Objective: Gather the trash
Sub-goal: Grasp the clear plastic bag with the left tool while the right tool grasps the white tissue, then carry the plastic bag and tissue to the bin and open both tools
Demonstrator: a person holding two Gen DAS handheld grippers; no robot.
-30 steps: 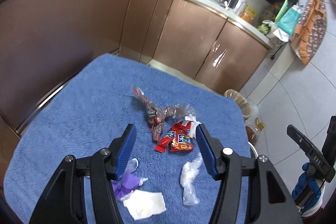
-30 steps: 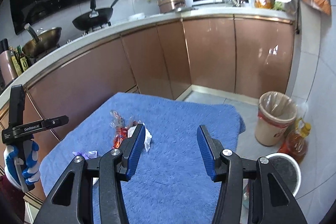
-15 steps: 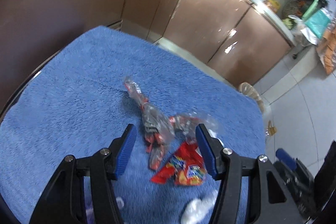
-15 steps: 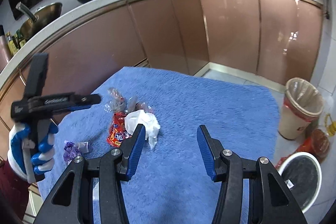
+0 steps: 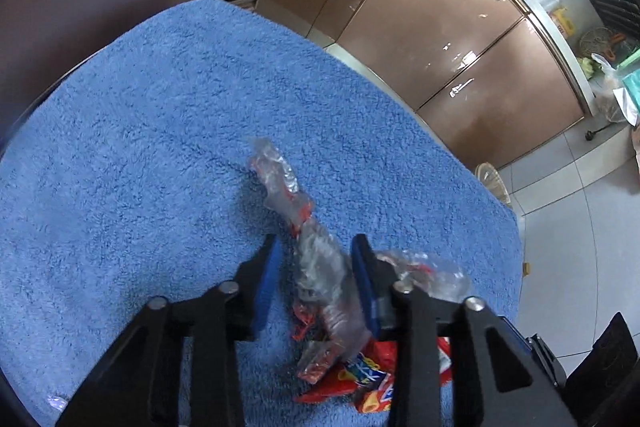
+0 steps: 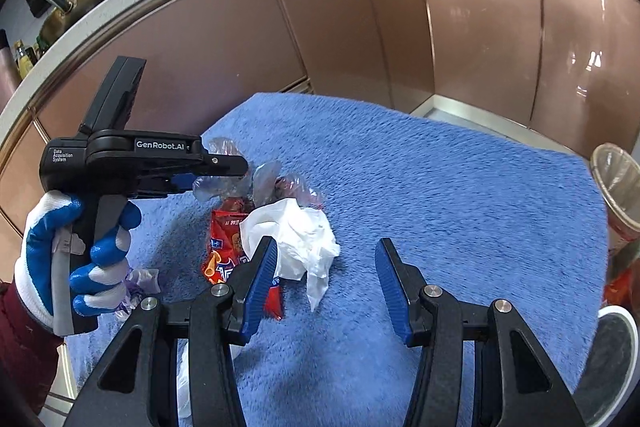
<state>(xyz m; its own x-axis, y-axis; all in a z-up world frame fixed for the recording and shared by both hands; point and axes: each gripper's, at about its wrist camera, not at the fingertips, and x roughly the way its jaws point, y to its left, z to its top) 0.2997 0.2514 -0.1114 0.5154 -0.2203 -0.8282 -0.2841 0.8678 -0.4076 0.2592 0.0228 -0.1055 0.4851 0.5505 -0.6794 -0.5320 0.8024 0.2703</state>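
The left gripper [image 5: 314,277] is seen low in the centre of the left wrist view, its jaws closing around a crumpled clear plastic wrapper [image 5: 320,267] that lies between the blue pads; the right pad appears to touch the wrapper, while a gap is left at the left pad, so no firm grip is shown. The wrapper stretches from the frame's centre down toward the bottom, where a red snack packet [image 5: 372,379] is partly covered by it. All of this rests on a blue terry towel [image 5: 140,147] that fills the left and middle of the frame.

In the right wrist view, the right gripper [image 6: 326,283] is held about half open at lower centre, with nothing between its pads. A crumpled white tissue [image 6: 296,239] lies just beside its left pad, at the middle of the frame. A purple wrapper [image 6: 140,283] is seen at lower left, near a gloved hand [image 6: 76,259] that holds the left gripper. A lined waste bin [image 6: 616,187] stands at the right edge, beyond the towel. Copper-coloured cabinet doors [image 6: 340,27] fill the upper part of the frame.
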